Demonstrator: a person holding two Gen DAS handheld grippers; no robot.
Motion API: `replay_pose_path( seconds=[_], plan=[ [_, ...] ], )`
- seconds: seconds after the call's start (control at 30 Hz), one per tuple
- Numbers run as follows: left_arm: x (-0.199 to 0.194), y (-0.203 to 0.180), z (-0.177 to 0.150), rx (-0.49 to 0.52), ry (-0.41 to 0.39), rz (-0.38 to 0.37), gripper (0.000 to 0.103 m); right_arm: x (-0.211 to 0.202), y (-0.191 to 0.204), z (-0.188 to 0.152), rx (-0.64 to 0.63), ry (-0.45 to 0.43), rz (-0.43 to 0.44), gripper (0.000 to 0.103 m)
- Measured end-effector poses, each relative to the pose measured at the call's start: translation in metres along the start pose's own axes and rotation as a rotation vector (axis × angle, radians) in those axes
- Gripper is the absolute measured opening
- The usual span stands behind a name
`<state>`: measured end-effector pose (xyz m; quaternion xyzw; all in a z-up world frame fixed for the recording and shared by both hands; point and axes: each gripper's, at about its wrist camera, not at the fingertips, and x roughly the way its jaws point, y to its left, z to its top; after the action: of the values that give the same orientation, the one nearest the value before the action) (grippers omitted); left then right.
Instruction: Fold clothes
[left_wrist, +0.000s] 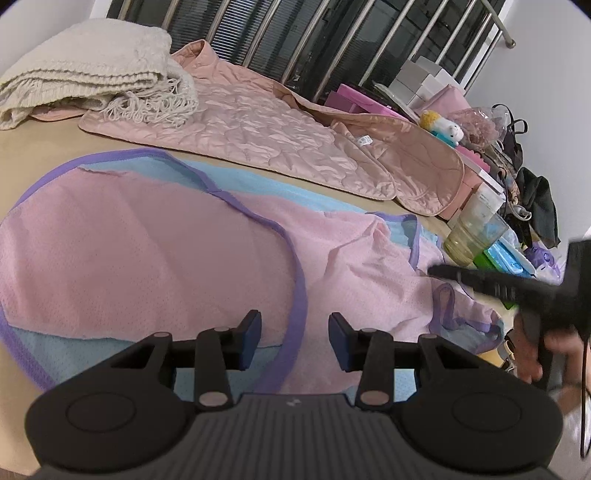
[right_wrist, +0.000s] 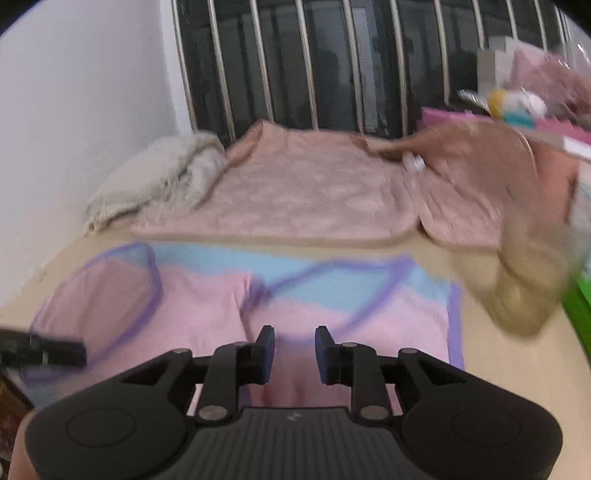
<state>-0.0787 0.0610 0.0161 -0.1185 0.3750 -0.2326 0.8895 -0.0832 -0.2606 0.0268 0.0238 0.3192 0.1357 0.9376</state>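
Observation:
A pink and light-blue mesh garment (left_wrist: 147, 240) with purple trim lies spread on the beige table (left_wrist: 37, 147). Part of it is folded over, and its right end is rumpled. My left gripper (left_wrist: 295, 332) hangs just above the pink cloth, open, with nothing between its blue pads. In the right wrist view, which is blurred, the same garment (right_wrist: 207, 302) lies below my right gripper (right_wrist: 294, 343). Its pads stand apart and pinch nothing. From the right, that gripper's black fingers (left_wrist: 476, 280) reach over the rumpled end, held by a hand (left_wrist: 532, 354).
A quilted pink jacket (left_wrist: 258, 122) lies behind the garment, and a folded cream knit blanket (left_wrist: 85, 66) sits at the back left. At the right table edge are a greenish glass cup (left_wrist: 472, 236), boxes, a plush toy (left_wrist: 443, 127) and bags. Metal bars (left_wrist: 332, 37) run along the back.

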Motion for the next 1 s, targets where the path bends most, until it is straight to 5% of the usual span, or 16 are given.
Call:
replay_pose_path(
  seconds=[0.1,0.17,0.33,0.43,0.47,0.53,0.6,0.63,0.67,0.8,0.9,1.0],
  plan=[
    [0.001,-0.001,0.001,0.001,-0.004,0.003,0.041,0.003,0.011,-0.017,-0.066,0.035,0.011,0.032],
    [0.002,-0.002,0.001,0.001,-0.003,0.006,0.041,0.004,0.017,-0.019,-0.087,0.005,-0.029,0.000],
    [0.001,-0.002,0.001,0.002,-0.003,0.011,0.041,-0.017,-0.010,-0.008,0.084,-0.105,-0.103,0.000],
    [0.001,-0.003,0.001,0.002,-0.004,0.015,0.041,-0.015,-0.016,-0.006,0.113,-0.098,-0.097,0.013],
    [0.002,-0.003,0.001,0.003,-0.004,0.016,0.041,-0.013,-0.016,-0.006,0.111,-0.092,-0.086,0.028],
    [0.002,-0.004,0.001,0.007,-0.002,0.018,0.041,-0.008,-0.015,-0.006,0.107,-0.081,-0.064,0.042],
    [0.002,-0.004,0.001,0.013,0.001,0.020,0.041,0.002,-0.013,-0.005,0.105,-0.061,-0.063,0.042],
    [0.002,-0.005,0.001,0.014,0.002,0.020,0.041,0.010,-0.012,-0.004,0.104,-0.048,-0.073,0.031],
    [0.002,-0.004,0.002,0.013,0.003,0.019,0.041,0.017,-0.010,-0.003,0.103,-0.035,-0.082,0.000],
    [0.002,-0.003,0.002,0.007,-0.001,0.015,0.041,0.013,-0.016,0.004,0.116,-0.046,-0.107,0.002],
    [0.002,-0.003,0.002,0.010,0.001,0.015,0.041,-0.007,-0.024,0.004,0.124,-0.073,-0.174,0.016],
    [0.002,-0.003,0.002,0.013,0.002,0.016,0.041,-0.032,-0.005,-0.003,0.056,-0.111,-0.093,0.029]
  ],
)
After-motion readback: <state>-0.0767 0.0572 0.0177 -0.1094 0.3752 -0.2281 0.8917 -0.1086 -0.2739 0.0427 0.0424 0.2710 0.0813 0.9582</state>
